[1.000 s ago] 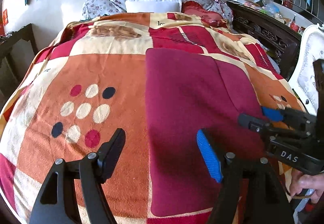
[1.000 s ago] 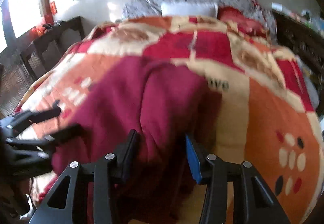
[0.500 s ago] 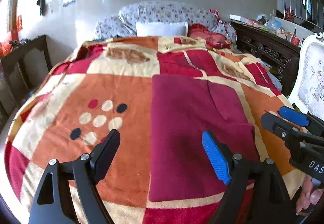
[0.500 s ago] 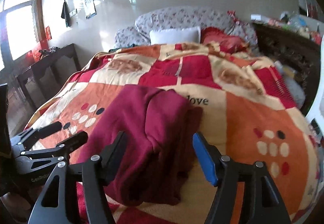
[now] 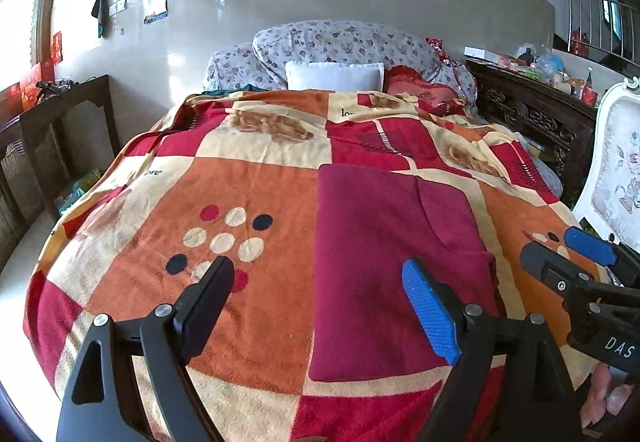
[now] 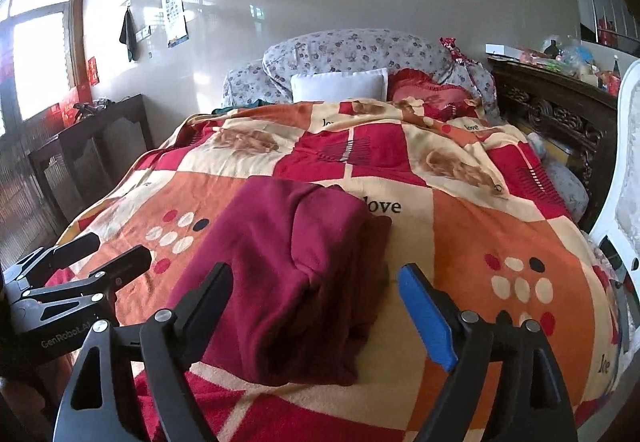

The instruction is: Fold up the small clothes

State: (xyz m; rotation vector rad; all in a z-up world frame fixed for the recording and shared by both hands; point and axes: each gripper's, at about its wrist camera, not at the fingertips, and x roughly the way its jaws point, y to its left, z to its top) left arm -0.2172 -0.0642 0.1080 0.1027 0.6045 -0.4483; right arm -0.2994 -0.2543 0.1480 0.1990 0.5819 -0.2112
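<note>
A dark red garment (image 5: 384, 250) lies folded into a long rectangle on the patterned bedspread (image 5: 256, 198); it also shows in the right wrist view (image 6: 296, 274). My left gripper (image 5: 316, 298) is open and empty, held above the near edge of the bed, to the left of the garment's near end. My right gripper (image 6: 316, 302) is open and empty, held above the garment's near end. The right gripper also shows at the right edge of the left wrist view (image 5: 560, 254), and the left gripper at the left edge of the right wrist view (image 6: 104, 250).
Pillows (image 5: 334, 76) and a floral quilt (image 5: 348, 46) lie at the head of the bed. A dark wooden cabinet (image 5: 532, 110) and a white chair (image 5: 616, 170) stand on the right. A dark side table (image 5: 64, 122) stands on the left.
Both grippers have pulled back and up from the garment, so more of the bed and room shows. The garment lies still, folded on the bedspread.
</note>
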